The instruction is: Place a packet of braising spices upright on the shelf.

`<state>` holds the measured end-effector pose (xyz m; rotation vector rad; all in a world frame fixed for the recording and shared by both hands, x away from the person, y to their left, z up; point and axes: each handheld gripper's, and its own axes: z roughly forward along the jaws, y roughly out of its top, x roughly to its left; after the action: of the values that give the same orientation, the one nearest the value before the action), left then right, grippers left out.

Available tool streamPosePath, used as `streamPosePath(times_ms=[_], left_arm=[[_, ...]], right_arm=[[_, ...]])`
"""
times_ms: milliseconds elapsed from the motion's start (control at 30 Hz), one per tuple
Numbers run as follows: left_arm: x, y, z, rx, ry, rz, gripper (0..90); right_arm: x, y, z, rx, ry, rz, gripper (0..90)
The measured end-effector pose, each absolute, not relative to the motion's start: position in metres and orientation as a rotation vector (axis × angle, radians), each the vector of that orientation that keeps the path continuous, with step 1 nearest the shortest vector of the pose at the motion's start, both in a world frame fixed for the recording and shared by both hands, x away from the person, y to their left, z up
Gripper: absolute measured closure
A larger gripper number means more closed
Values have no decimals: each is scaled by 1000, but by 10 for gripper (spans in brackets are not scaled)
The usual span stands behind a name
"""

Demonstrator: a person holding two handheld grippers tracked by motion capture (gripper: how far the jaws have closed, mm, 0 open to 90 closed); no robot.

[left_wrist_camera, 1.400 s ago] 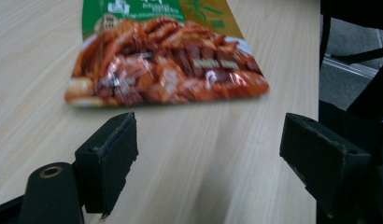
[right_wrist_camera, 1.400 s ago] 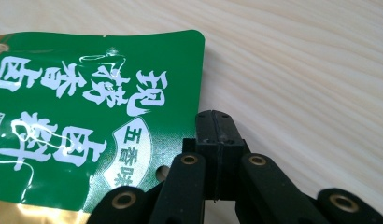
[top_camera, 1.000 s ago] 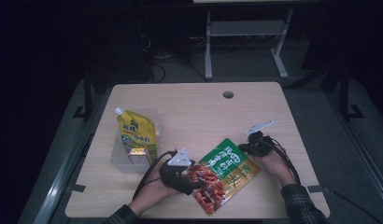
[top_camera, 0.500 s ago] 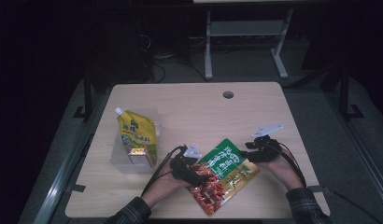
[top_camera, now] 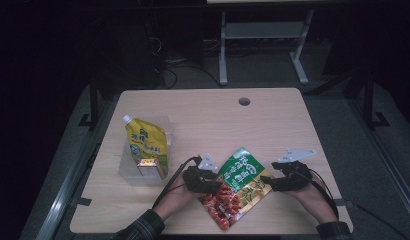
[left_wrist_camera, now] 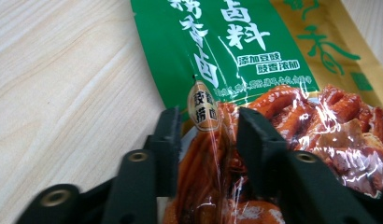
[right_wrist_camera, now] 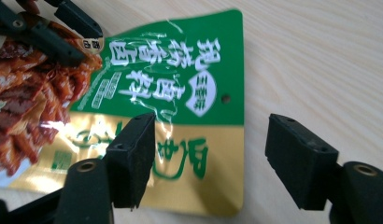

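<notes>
Wooden table (top_camera: 203, 125), sauce packet (left_wrist_camera: 255, 60) between left tool (left_wrist_camera: 206, 135)

Yellow spouted pouch (top_camera: 146, 142): standing upright inside the clear container, white cap pointing to the table's far left.
Clear container (top_camera: 165, 126): sitting on the table's left half.
Table (top_camera: 213, 120): showing pale wood grain, with a round hole (top_camera: 244, 101) near its far edge.
White metal stand (top_camera: 263, 37): standing on the dark floor beyond the table.
</notes>
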<state>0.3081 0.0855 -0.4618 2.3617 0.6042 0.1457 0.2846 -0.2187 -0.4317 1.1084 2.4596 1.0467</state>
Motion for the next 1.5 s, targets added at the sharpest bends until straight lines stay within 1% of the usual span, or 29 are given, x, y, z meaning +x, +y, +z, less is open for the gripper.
streamPosePath(times_ms=[67,100,167,300,367,500,567,633,800,967,1167,1333,1500], left_arm=[[308,83,-461,2382,590,157,729],[308,80,-460,2395,575,142,767],[308,79,-460,2388,582,132,817],[312,82,-461,2365,583,86,866],[312,84,-461,2358,570,94,881],[311,84,-459,2335,585,139,890],[311,85,-458,2303,607,138,892],[312,87,-456,2312,601,145,895],[313,94,-444,2225,629,159,900],[312,101,-429,2154,657,200,900],[313,106,-416,2084,681,182,900],[312,106,-408,2058,677,196,900],[310,107,-393,2002,659,187,900]], right_arm=[[278,-223,-433,1120,2454,1054,322],[276,-224,-433,1131,2452,1050,320],[270,-227,-434,1137,2449,1047,320],[263,-232,-434,1152,2436,1051,316],[262,-232,-435,1156,2441,1053,305],[263,-229,-437,1154,2460,1048,293],[263,-228,-438,1143,2467,1046,287],[263,-227,-439,1148,2471,1045,286],[264,-224,-441,1132,2480,1042,272],[264,-221,-442,1152,2486,1041,265],[265,-214,-443,1135,2492,1093,261],[267,-207,-444,1135,2492,1136,262],[276,-197,-444,1141,2473,1275,263]])
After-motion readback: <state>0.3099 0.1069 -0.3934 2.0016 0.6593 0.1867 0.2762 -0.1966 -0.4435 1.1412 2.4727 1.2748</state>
